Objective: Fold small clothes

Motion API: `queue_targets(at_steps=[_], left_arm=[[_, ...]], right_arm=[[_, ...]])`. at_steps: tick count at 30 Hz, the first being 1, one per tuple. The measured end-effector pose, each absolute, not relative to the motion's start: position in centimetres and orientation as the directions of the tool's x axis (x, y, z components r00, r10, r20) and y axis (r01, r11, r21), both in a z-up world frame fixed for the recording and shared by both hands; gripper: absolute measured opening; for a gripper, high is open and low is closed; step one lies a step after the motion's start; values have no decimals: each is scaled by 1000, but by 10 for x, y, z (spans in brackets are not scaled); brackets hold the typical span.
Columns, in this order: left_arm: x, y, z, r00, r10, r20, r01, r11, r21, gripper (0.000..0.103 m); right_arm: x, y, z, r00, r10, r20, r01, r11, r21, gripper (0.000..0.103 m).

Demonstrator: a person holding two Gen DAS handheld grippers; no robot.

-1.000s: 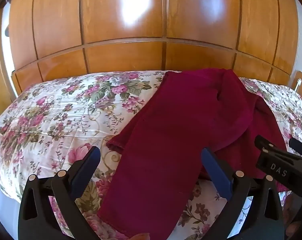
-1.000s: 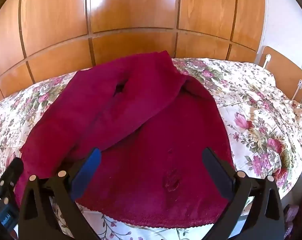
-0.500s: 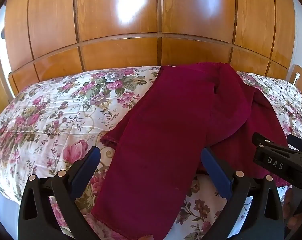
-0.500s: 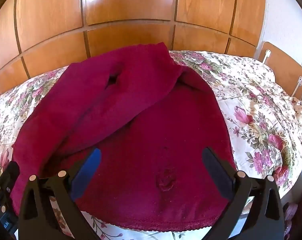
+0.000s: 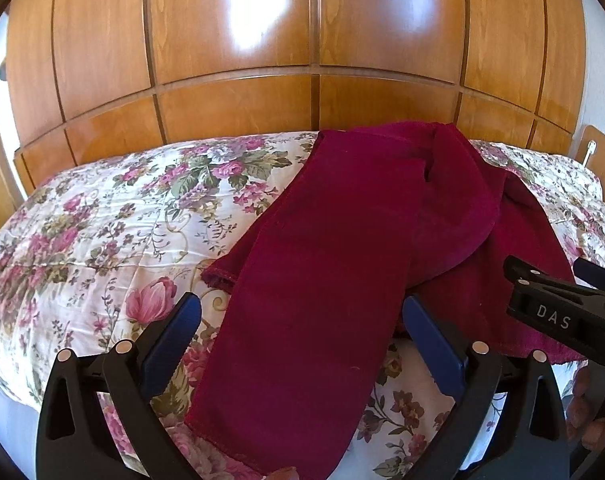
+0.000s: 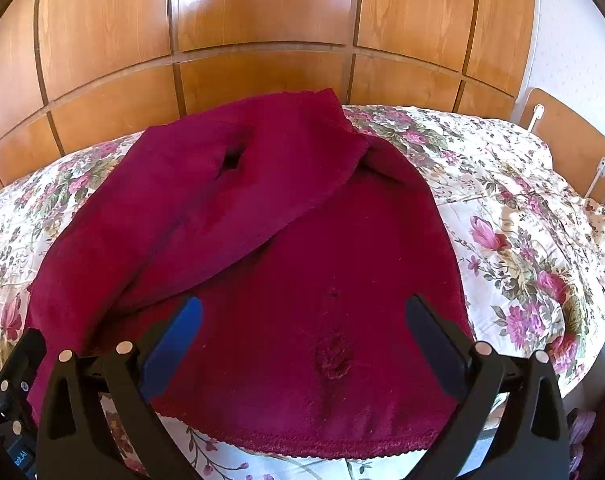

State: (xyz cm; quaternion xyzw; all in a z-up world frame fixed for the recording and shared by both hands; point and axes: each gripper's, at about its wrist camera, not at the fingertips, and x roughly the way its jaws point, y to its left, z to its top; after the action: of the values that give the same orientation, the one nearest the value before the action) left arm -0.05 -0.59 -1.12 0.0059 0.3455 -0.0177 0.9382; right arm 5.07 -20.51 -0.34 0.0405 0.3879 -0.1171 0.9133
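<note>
A dark red pair of small trousers (image 5: 326, 272) lies on the flowered bedspread (image 5: 114, 220). One leg runs toward the near bed edge, the other is folded across the waist part (image 6: 326, 320). My left gripper (image 5: 300, 322) hovers open over the near leg, its blue pads apart with nothing between them. My right gripper (image 6: 302, 324) hangs open above the waist part near its scalloped hem (image 6: 302, 446). The right gripper's black body (image 5: 562, 312) shows at the right of the left wrist view.
A tall wooden panelled wardrobe (image 5: 302, 60) rises right behind the bed. A wooden headboard (image 6: 570, 144) stands at the far right. The bed's near edge (image 6: 262, 468) runs just below the grippers. A person's fingers (image 5: 590, 420) show at the lower right.
Both grippers have moved forward and a little lower over the trousers, so the garment looks larger. Both stayed open. The trousers have not moved.
</note>
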Motion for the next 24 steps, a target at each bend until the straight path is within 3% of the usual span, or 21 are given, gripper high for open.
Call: queue_targets(at_steps=[5,24], left_arm=[[0,-2,-12,753,-48,-657,37,999,-31,100],[-8,-20,-19,747,-94,-658,154,988,34,100]], right_arm=[[49,-205,-5,676,-176,-716,240,971,-12,101],[49,-199,-4,679,-172,-714,225,974,-21,101]])
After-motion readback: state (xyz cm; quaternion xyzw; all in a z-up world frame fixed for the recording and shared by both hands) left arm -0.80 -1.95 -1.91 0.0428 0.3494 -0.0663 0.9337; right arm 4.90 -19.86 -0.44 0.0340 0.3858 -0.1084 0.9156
